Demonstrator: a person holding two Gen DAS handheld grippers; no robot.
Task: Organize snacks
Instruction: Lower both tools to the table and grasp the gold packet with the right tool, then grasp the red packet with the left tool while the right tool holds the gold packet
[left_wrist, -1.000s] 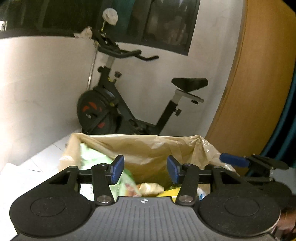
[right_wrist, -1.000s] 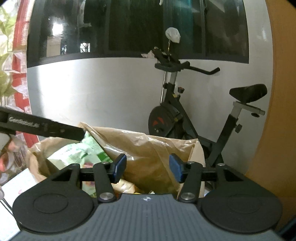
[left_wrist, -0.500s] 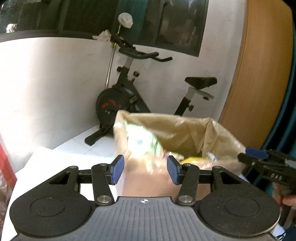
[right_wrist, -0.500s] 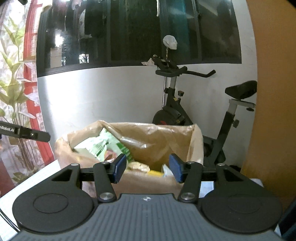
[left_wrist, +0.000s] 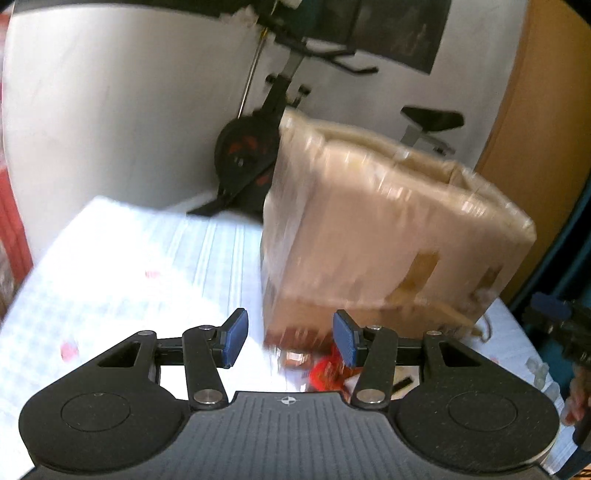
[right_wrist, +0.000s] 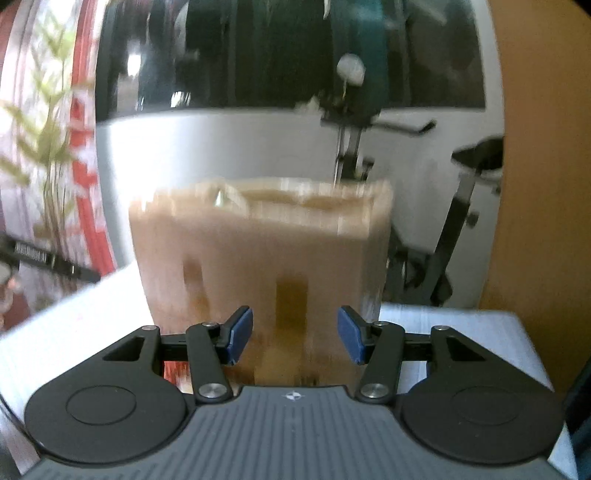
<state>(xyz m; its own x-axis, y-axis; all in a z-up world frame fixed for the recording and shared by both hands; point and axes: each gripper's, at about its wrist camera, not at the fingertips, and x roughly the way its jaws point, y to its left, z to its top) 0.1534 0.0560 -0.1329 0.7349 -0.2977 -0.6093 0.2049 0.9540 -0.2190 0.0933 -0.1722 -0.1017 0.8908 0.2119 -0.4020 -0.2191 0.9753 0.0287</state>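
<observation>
Both fisheye views are motion-blurred, the brown bag (left_wrist: 388, 221) smeared; soft indoor light, curved dark vignetting at the corners, window (right_wrist: 280, 51) dark at twelve o'clock.

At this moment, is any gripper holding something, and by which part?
Nothing is held. The left gripper and the right gripper both stand open with empty jaws, in front of the brown bag.
</observation>
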